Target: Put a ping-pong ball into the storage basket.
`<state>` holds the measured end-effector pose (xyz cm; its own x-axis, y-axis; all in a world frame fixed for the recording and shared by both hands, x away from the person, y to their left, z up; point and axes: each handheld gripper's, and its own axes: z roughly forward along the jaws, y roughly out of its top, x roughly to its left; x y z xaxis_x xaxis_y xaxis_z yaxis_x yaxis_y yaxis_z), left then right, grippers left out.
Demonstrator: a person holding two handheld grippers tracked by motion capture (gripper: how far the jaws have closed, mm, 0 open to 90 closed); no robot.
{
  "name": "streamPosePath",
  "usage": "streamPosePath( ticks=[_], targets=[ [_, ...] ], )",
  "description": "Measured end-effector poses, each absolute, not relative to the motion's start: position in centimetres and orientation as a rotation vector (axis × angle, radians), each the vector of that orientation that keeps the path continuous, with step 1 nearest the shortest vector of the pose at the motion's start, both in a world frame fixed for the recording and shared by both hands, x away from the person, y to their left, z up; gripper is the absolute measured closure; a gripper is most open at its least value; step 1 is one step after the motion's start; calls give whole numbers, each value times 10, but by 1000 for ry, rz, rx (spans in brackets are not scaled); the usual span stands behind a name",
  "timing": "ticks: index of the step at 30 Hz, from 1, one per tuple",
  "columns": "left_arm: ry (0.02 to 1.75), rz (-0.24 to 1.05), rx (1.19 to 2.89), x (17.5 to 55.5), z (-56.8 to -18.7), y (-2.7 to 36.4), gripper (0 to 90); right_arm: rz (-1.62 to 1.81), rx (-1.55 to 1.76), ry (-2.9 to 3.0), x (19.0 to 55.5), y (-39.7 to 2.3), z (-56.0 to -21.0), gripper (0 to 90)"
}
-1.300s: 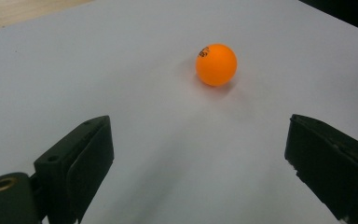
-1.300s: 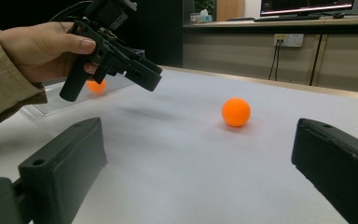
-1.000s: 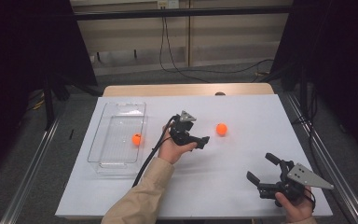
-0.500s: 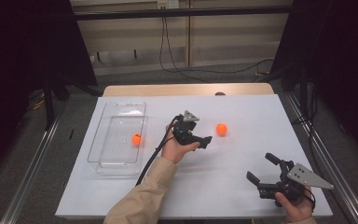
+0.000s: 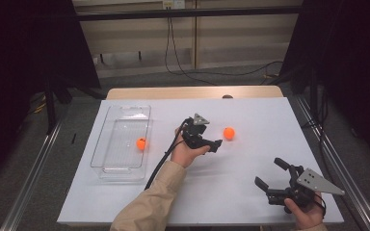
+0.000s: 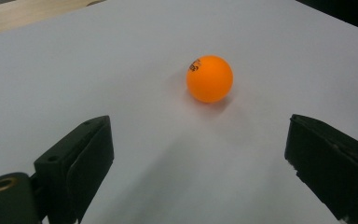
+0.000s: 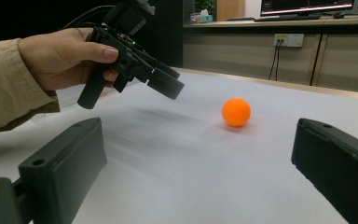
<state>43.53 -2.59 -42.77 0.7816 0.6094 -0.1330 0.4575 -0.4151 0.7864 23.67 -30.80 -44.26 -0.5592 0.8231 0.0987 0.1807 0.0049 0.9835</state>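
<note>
Orange ball (image 6: 209, 78) lies on the white table (image 6: 98, 70) just ahead of the wide-open, empty left claw (image 6: 200, 163).

Your left gripper (image 5: 211, 143) is black, with a grey three-cornered plate on top and a black cable. The ball (image 6: 209, 78) ahead of it is orange, with small dark print near its top. A second orange ball (image 5: 141, 143) sits in the clear bin (image 5: 107, 144). Your right gripper (image 5: 275, 179) is black too, plate grey. The table (image 5: 250, 120) is white with a light wood far edge. Your sleeve (image 5: 149, 204) is tan.
</note>
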Motion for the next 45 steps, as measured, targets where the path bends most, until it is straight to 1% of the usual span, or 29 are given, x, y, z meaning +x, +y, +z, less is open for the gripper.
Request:
streamPosePath(
  ticks=[45],
  targets=[
    [753,244,2089,443,-438,-55,81,1595,1033,1764,238,-308,-443,25]
  ],
)
